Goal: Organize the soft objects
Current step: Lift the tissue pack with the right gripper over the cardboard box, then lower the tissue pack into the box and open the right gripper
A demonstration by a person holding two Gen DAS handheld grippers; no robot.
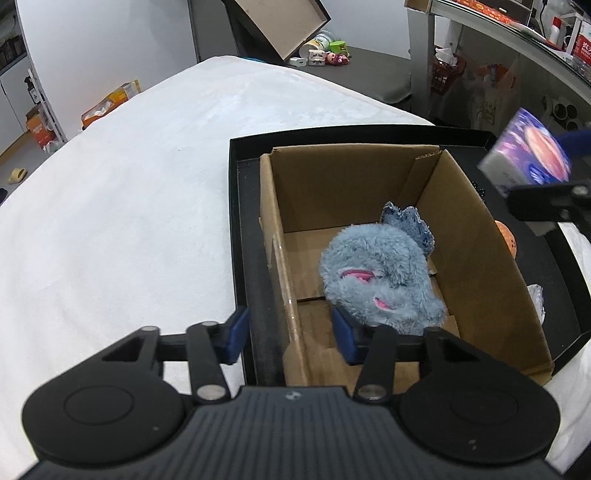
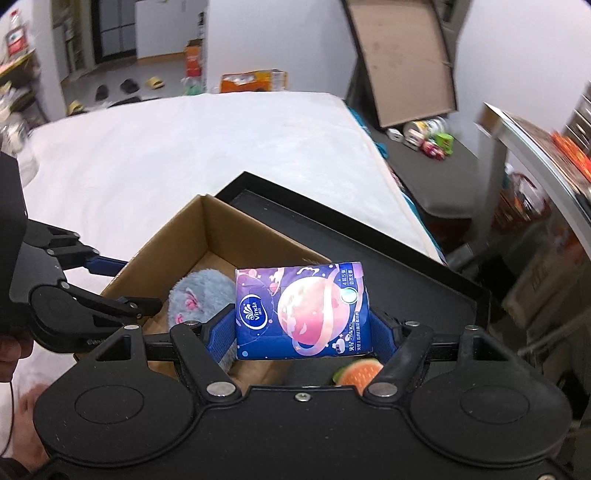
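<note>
Left wrist view: left gripper (image 1: pixel 291 334) straddles the brown cardboard box (image 1: pixel 275 229) wall, jaws partly apart, holding nothing, probably steadying it. Fluffy grey-blue plush toy (image 1: pixel 380 273) lies inside. Rightward, right gripper (image 2: pixel 303 332) clamps the purple tissue pack (image 2: pixel 301 310), seemingly bound boxward.

Surface: we see a bed (image 1: pixel 129 206) under a white cover.
Floor: we note dark grey flooring (image 1: pixel 373 70) strewn with small items.
Walls: white (image 1: pixel 110 33).
Furniture: we see a shelving unit (image 1: pixel 517 33) at right.
Leaning item: a large flat cardboard box (image 2: pixel 402 59) stands tilted.
</note>
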